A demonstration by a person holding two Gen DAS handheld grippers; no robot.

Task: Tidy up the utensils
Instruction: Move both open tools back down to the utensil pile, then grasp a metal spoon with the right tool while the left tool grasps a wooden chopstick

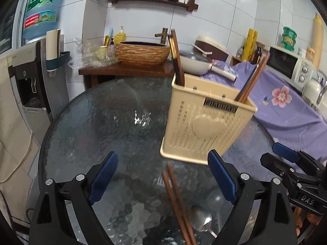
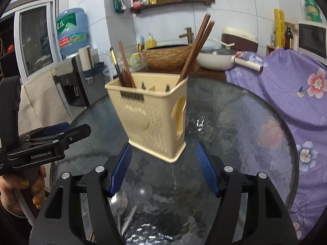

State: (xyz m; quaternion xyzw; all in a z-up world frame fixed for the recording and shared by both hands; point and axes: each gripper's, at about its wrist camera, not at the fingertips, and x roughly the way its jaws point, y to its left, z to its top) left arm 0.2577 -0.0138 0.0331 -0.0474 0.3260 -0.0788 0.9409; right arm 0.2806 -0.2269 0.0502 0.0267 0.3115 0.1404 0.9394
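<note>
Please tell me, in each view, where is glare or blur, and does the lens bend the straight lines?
Left wrist view: white glare on the round dark glass table; the brown wooden chopsticks lying on it look motion-smeared; wall tile lines curve. Right wrist view: glare again on the glass; the beige plastic utensil holder is slightly soft; the window frame bows, corners dark.

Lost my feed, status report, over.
Left gripper and right gripper open, empty. Chopsticks and spoon on table. Holder ahead, unobstructed.
</note>
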